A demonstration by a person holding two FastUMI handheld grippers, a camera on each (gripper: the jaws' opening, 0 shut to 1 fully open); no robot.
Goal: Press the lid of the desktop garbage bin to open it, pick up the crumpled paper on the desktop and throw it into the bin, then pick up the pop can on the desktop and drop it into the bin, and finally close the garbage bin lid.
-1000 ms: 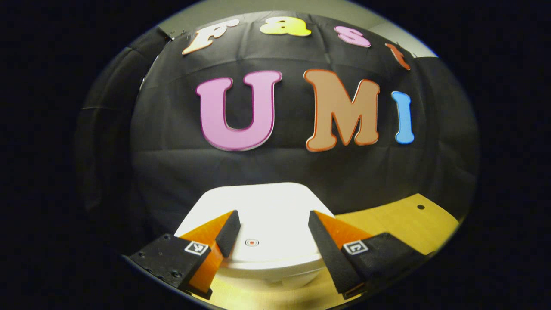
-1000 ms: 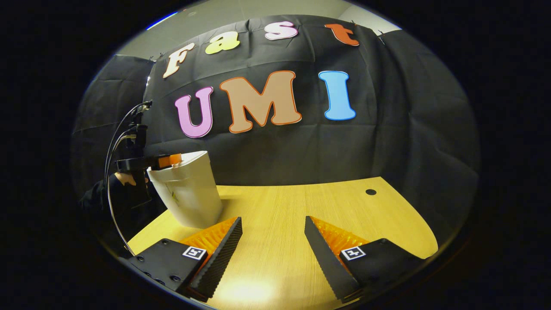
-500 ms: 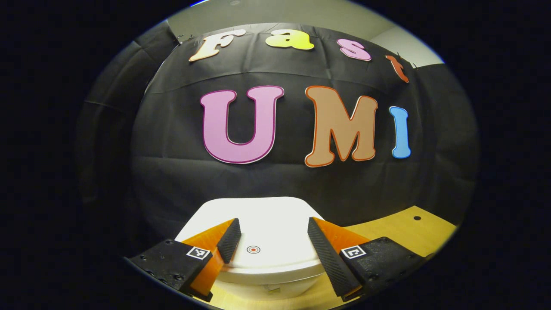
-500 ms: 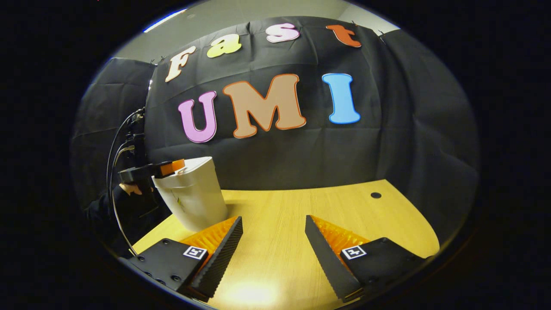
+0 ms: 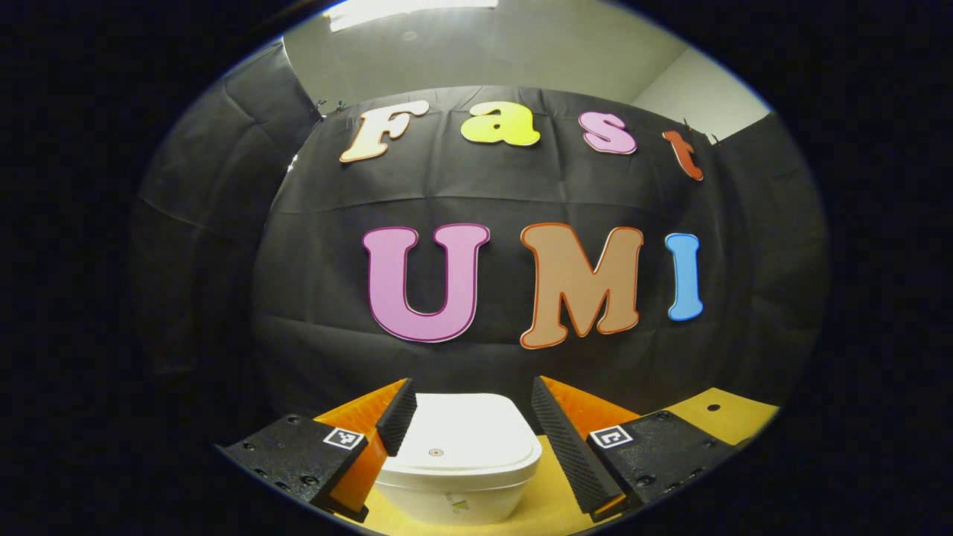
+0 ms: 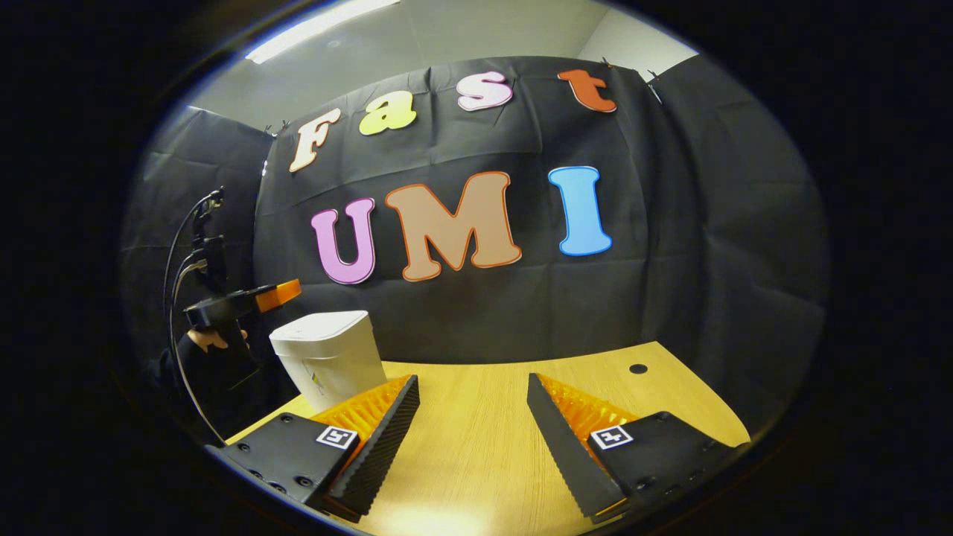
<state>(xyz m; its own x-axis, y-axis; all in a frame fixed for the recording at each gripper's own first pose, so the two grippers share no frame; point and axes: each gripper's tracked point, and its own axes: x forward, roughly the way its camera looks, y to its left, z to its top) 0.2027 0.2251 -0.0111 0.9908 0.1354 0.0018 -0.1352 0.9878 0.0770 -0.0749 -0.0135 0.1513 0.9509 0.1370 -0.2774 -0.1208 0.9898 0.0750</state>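
We've lifted the left hand-held gripper (image 5: 467, 406) off the bin lid (image 5: 460, 443); lid down, both hand-held grippers released and empty, task looks finished.

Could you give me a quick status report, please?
Left gripper open, above bin. Right gripper open, empty, over table. Lid shut. Nothing in the way.
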